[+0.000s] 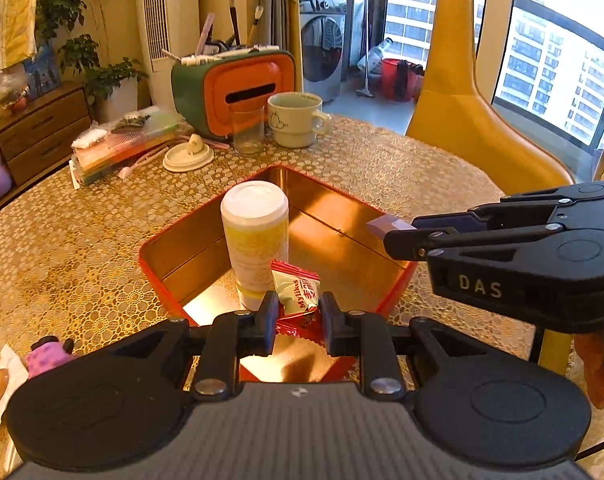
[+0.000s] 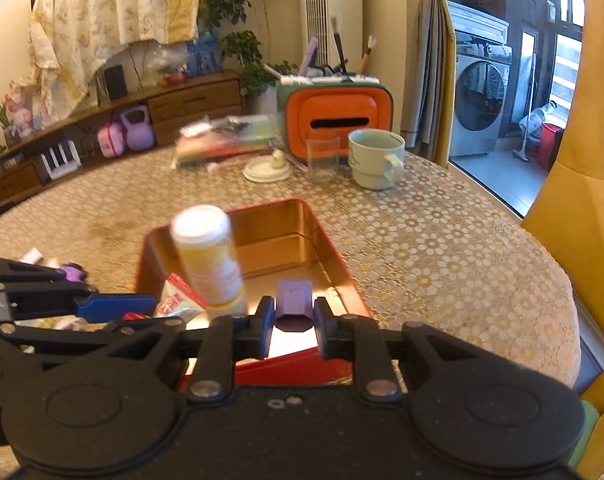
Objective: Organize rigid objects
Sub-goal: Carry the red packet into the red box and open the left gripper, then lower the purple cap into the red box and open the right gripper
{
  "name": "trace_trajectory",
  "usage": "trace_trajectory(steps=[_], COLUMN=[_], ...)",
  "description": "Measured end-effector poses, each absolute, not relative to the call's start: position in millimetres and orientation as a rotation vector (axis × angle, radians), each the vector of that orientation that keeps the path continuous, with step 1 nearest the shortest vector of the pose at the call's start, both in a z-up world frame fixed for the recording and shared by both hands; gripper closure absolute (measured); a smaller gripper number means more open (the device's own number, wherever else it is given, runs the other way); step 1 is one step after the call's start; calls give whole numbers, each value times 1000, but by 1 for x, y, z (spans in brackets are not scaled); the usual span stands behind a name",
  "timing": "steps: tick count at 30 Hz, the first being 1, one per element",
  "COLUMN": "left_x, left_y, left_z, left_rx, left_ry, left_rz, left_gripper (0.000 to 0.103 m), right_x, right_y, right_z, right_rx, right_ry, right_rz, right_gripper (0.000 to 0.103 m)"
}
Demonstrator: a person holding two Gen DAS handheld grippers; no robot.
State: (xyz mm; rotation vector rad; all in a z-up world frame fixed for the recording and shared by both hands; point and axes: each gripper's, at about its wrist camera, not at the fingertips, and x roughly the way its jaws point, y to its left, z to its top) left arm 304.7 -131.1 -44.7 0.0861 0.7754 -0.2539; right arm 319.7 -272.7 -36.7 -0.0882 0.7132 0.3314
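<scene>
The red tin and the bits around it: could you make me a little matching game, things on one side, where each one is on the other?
Things:
1. white bottle
2. snack packet
3. purple block
4. mug

Places:
A. in the right gripper
B. on the table beside a drinking glass
C. standing inside the red tin
D. in the left gripper

Pairs: 1-C, 2-D, 3-A, 4-B
</scene>
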Motion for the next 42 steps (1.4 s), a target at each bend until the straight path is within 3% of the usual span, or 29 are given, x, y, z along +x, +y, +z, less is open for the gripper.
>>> trace_trajectory(steps=[22, 42], left_x=[340, 319], left_y=[-135, -131], left_z=[-88, -68], left_rx=[74, 48], left_ry=[894, 857], left_rz=[-226, -215], left_gripper=[81, 78], right_x=[357, 327], right_y=[-255, -266], right_z=[-73, -47], right_rx=[-123, -95], right_ry=[812, 767], right_rz=[334, 323], right_gripper=[83, 72])
